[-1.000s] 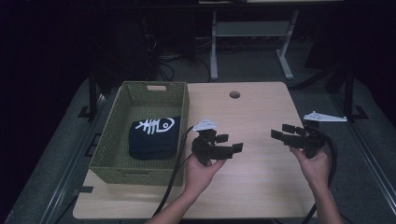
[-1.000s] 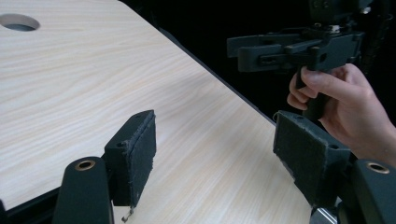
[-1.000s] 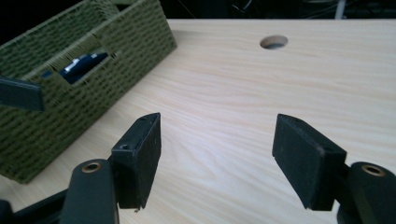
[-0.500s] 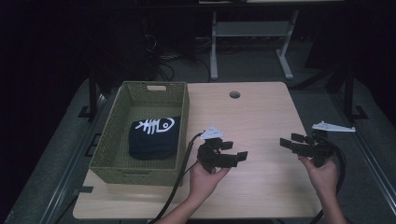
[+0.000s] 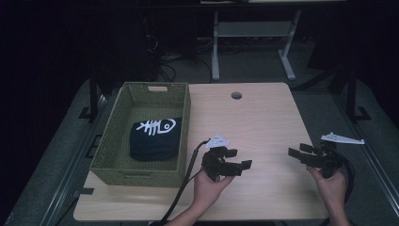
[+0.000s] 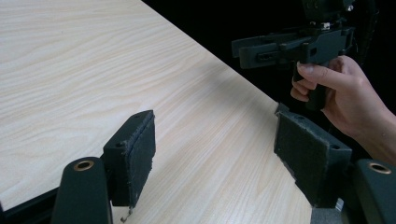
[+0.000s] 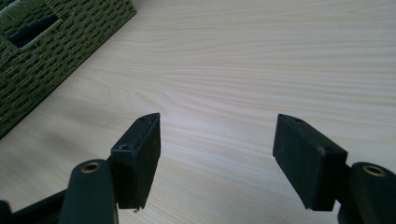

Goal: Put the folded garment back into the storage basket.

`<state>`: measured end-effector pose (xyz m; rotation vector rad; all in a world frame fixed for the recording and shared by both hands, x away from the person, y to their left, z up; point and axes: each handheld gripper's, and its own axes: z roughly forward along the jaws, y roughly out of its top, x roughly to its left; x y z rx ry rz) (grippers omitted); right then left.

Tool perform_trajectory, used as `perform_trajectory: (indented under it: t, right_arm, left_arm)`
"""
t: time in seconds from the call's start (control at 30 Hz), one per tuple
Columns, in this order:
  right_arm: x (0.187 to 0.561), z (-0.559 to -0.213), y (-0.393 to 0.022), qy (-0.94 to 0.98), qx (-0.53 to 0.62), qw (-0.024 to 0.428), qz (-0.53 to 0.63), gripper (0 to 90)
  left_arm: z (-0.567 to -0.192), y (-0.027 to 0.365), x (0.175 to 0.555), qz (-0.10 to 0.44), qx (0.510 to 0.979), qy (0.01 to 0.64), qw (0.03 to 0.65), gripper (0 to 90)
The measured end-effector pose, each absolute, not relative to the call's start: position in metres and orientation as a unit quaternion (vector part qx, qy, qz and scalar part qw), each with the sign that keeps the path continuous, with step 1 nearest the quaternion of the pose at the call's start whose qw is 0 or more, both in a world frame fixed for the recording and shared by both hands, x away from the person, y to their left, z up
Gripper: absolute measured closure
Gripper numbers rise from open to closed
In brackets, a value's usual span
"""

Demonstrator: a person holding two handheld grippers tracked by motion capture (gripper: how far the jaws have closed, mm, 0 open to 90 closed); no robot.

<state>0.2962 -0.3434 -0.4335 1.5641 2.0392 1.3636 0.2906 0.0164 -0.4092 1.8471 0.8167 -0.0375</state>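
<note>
High view: folded dark garment [image 5: 156, 139] in woven basket [image 5: 141, 167], at about ten o'clock from left gripper [image 5: 234, 165], long axis toward twelve. Left gripper nearer; right gripper [image 5: 301, 154] well apart at three o'clock. Jaws of both spread, empty, over bare table [image 5: 263, 113].

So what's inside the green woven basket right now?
The green woven basket holds one folded black cloth with a white fish-skeleton print. Anything under that cloth is covered; the surrounding basket floor looks bare.

Folded black cloth [image 5: 155, 139] in basket [image 5: 110, 162]
</note>
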Motion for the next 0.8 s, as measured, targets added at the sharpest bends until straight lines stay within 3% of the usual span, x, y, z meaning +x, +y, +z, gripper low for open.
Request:
perform_trajectory:
  t: [0.47,0.8]
  right_arm:
    - [0.272,-0.449,-0.351,0.691,0.544,0.116,0.462,31.2]
    - [0.243,-0.454,-0.338,0.696,0.502,0.126,0.498,25.3]
  left_arm:
    - [-0.424,0.022,0.272,0.010,0.791,0.323,0.519,28.3]
    - [-0.427,0.030,0.247,0.000,0.800,0.296,0.522,27.2]
